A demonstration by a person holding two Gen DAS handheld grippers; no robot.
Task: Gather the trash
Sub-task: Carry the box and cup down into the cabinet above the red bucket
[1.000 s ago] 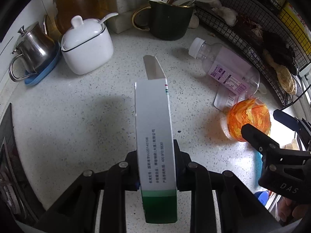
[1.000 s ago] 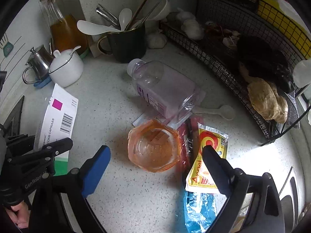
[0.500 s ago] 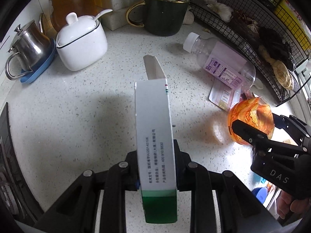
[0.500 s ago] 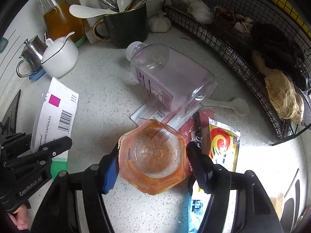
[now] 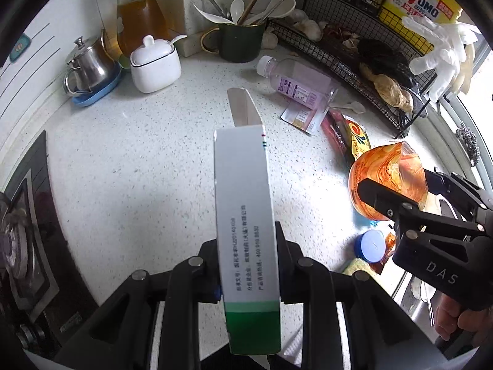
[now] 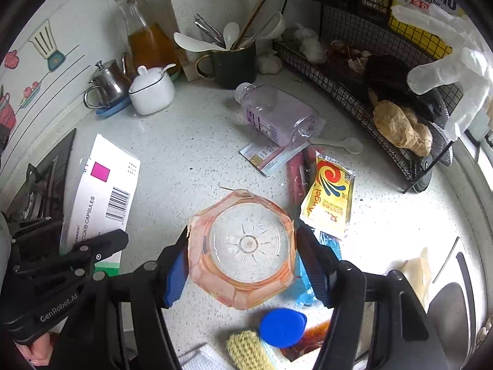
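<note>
Lifted off the speckled white countertop (image 6: 185, 141) since a second ago, the orange crinkled plastic cup (image 6: 242, 249) sits clamped in the right gripper (image 6: 242, 254). Left gripper (image 5: 248, 269) grips the white-and-green cardboard medicine box (image 5: 245, 212), probably also clear of the counter.

Black left tool (image 5: 248, 265), blue-padded right tool (image 6: 243, 246)

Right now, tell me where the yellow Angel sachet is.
In the right wrist view the yellow Angel sachet lies flat on the counter, right of the orange cup, below the tipped plastic bottle.
</note>
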